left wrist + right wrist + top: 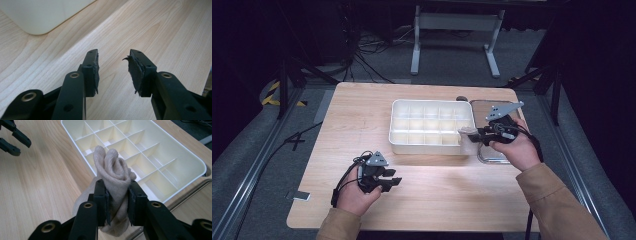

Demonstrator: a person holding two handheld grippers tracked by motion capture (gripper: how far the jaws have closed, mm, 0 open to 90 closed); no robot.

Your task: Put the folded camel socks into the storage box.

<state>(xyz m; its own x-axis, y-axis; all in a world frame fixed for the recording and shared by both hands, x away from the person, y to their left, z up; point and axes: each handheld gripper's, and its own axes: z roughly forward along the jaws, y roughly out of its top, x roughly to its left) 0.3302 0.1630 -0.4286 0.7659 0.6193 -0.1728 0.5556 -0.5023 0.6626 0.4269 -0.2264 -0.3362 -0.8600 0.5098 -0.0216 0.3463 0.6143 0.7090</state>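
Toward the lower left of the high view, your left gripper [393, 182] rests low over the pale wooden table [362, 120] with its jaws standing apart and nothing between them; in its own view the worn pads [95, 72] frame bare wood grain. Keep it parked there, well apart from the work, unless the tray needs steadying.

At the middle of the frame sits the white plastic tray with a grid of small compartments [398, 127], all of which look empty from above. Its near right corner is where you are working.

Further right, your right gripper [476, 133] is clamped on a rolled beige fabric sock [112, 167], held just over the tray's right edge, with a clear flat lid or dish [482, 104] lying beside the tray. The roll looks wider than one cell, so judge it carefully: line the bundle up square over a single compartment, lower it until the fabric sits between the dividers, and only then ease the jaws open, so the roll does not spring loose or straddle a wall.
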